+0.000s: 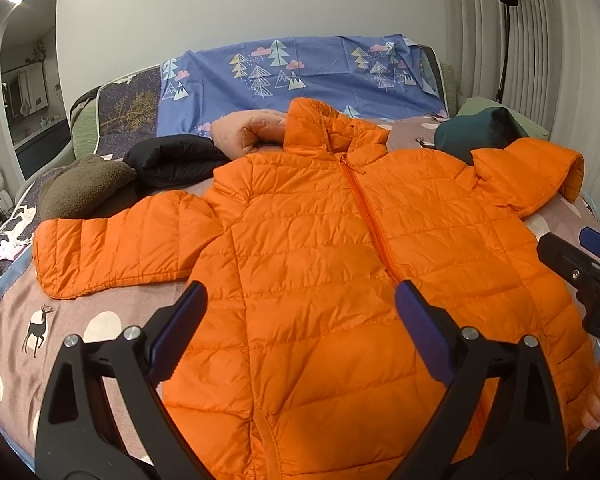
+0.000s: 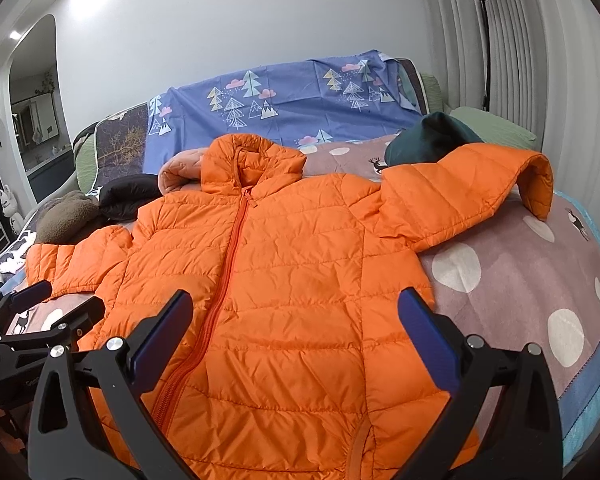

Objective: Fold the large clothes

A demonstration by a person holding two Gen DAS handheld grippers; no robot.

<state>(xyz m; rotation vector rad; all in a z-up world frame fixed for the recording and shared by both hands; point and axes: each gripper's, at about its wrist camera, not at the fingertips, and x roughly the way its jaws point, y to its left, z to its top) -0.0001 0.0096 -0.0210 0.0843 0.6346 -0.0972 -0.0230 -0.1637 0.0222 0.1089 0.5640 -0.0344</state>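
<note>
Left wrist view. The left claw (image 1: 300,308) stands with its jaws wide apart, nothing between the pads. It hangs over the hem half of the orange quilted puffer jacket with hood and front zip (image 1: 320,248), which lies face up, zipped, spread flat on the brown spotted bedcover with deer print (image 1: 60,320). The jacket's body runs ahead of and beneath the claw; one sleeve (image 1: 112,252) stretches out to the claw's left, the other sleeve (image 1: 528,176) lies ahead to its right, cuff curled. The right claw (image 1: 580,264) shows at the frame's right edge, beside the jacket's side.

Right wrist view. The right claw (image 2: 296,316) is also spread open and empty, above the jacket's (image 2: 300,280) lower right panel; the zip (image 2: 220,288) runs just left of it.

Judgement: the garment is laid out and no fold has begun. The next move likely calls for each claw to reach outward, pinch a sleeve or side edge, and bring it across the zip line.
</note>
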